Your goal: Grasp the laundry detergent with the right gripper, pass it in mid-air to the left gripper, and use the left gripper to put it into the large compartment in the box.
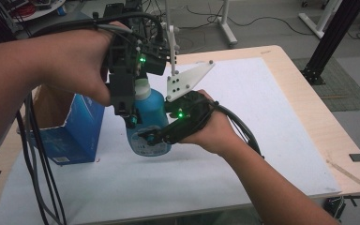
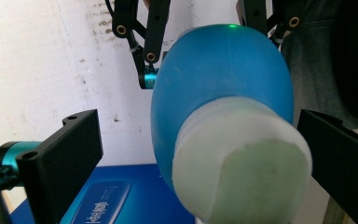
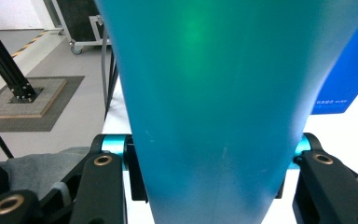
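Observation:
A blue bottle [image 1: 151, 115] with a white cap [image 1: 142, 88] is held just above the white mat. My right gripper [image 1: 161, 134] comes in from the right and is shut on the bottle's body [image 3: 214, 116], one jaw on each side. My left gripper [image 1: 136, 101] hangs down over the bottle from above. In the left gripper view its jaws straddle the cap [image 2: 242, 177]: the left jaw stands well clear of it and the right jaw sits close beside it, so my left gripper [image 2: 196, 154] is open.
An open blue carton [image 1: 75, 131] stands on the mat just left of the bottle. The white mat [image 1: 262, 122] covers most of the wooden table. A thin wooden stick [image 1: 344, 171] lies near the right edge. A black frame post [image 1: 328, 37] rises at the back right.

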{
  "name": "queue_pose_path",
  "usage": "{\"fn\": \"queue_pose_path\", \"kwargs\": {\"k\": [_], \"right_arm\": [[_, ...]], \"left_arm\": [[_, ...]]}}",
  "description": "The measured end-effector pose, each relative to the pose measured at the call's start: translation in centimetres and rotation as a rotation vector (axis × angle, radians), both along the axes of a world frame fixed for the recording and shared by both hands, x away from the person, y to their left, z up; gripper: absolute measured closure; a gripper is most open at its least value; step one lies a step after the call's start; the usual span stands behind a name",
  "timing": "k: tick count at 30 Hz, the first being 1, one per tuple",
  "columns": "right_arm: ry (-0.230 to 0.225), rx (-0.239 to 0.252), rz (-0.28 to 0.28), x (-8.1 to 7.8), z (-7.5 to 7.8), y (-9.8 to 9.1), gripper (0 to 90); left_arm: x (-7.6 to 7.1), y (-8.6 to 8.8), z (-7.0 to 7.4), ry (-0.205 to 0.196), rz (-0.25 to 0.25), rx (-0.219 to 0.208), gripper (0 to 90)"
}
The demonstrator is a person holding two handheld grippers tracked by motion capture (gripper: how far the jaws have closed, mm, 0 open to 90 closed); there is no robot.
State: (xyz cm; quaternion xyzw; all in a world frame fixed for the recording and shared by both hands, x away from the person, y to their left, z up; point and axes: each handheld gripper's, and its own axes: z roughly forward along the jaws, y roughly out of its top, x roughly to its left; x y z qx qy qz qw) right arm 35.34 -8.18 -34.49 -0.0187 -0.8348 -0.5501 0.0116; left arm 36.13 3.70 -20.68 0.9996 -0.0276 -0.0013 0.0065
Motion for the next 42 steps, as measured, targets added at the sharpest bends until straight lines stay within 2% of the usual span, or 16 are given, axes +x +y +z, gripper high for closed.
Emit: {"fn": "queue_pose_path", "kwargs": {"k": [14, 30, 35, 42], "right_arm": [[0.007, 0.011, -0.001, 0.01, 0.18, 0.19, 47.9], [0.012, 0.02, -0.011, 0.06, 0.34, 0.11, 47.9], [0.015, 0.024, -0.011, 0.12, 0.29, 0.17, 47.8], [0.015, 0.026, -0.013, 0.21, 0.19, 0.27, 47.9]], "left_arm": [[0.0, -0.18, -0.71, -0.006, 0.006, 0.01, 1.6], [0.0, -0.5, -0.8, -0.046, 0.005, 0.011, 1.7], [0.02, -0.48, -0.81, -0.047, 0.005, 0.013, 1.8], [0.04, -0.47, -0.84, -0.05, 0.0, 0.019, 5.4]]}}
